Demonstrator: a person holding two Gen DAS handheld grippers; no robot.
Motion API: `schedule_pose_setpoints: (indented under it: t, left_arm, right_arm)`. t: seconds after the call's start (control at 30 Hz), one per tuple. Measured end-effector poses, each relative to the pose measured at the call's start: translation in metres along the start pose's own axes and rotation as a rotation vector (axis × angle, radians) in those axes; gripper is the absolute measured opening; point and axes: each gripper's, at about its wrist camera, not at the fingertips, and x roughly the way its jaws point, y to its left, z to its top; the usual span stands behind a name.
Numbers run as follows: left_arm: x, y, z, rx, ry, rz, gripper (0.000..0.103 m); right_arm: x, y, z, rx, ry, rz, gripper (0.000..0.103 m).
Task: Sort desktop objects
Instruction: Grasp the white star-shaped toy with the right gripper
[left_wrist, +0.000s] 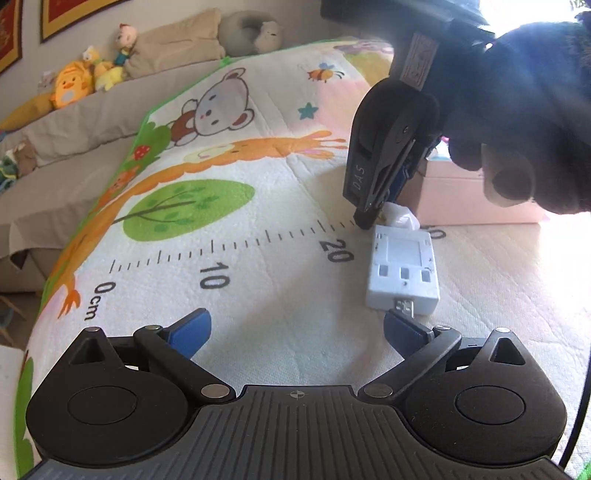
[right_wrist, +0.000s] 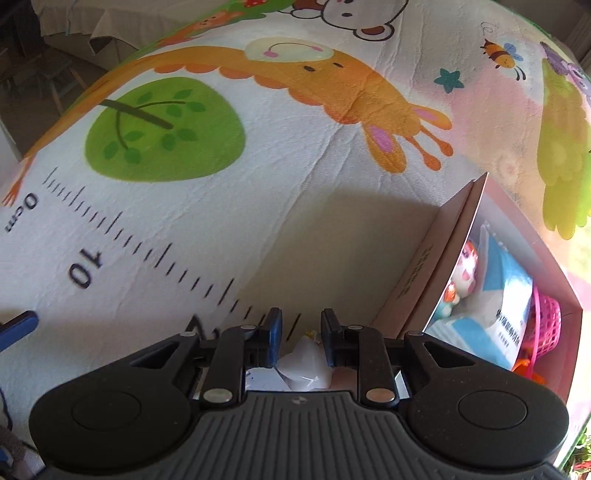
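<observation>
A white USB hub (left_wrist: 403, 275) lies on the cartoon play mat by the 20 mark, its plug toward my left gripper (left_wrist: 297, 328), which is open and empty just before it. My right gripper (left_wrist: 373, 218) points down at the hub's far end, over a small white crumpled object (left_wrist: 400, 216). In the right wrist view the right gripper (right_wrist: 301, 328) has its fingers a little apart around that white object (right_wrist: 304, 363); I cannot tell if they touch it. The pink box (right_wrist: 436, 273) at right holds packets and a pink basket (right_wrist: 546, 328).
The mat (left_wrist: 258, 206) shows a printed ruler, a giraffe, a bear and a tree. A beige sofa with plush toys (left_wrist: 74, 85) runs along the far left. The pink box (left_wrist: 472, 199) stands behind the hub. A gloved hand (left_wrist: 517, 110) holds the right gripper.
</observation>
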Motion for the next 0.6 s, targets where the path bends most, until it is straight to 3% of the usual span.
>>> schedule_pose_setpoints:
  t: [0.13, 0.27, 0.43, 0.6]
  left_arm:
    - [-0.008, -0.014, -0.010, 0.045, 0.038, -0.053, 0.103]
    - [-0.016, -0.030, -0.014, 0.109, 0.031, -0.012, 0.103]
    - [-0.020, -0.029, -0.011, 0.092, 0.047, 0.008, 0.103]
    - [-0.019, -0.033, -0.002, 0.037, 0.078, -0.089, 0.103]
  right_arm:
    - [-0.024, 0.012, -0.038, -0.009, -0.044, 0.091, 0.019]
    - [-0.051, 0.002, -0.071, 0.019, -0.134, 0.165, 0.020]
    - [-0.079, -0.020, -0.099, 0.061, -0.279, 0.136, 0.029]
    - [-0.091, -0.036, -0.126, 0.121, -0.382, 0.113, 0.036]
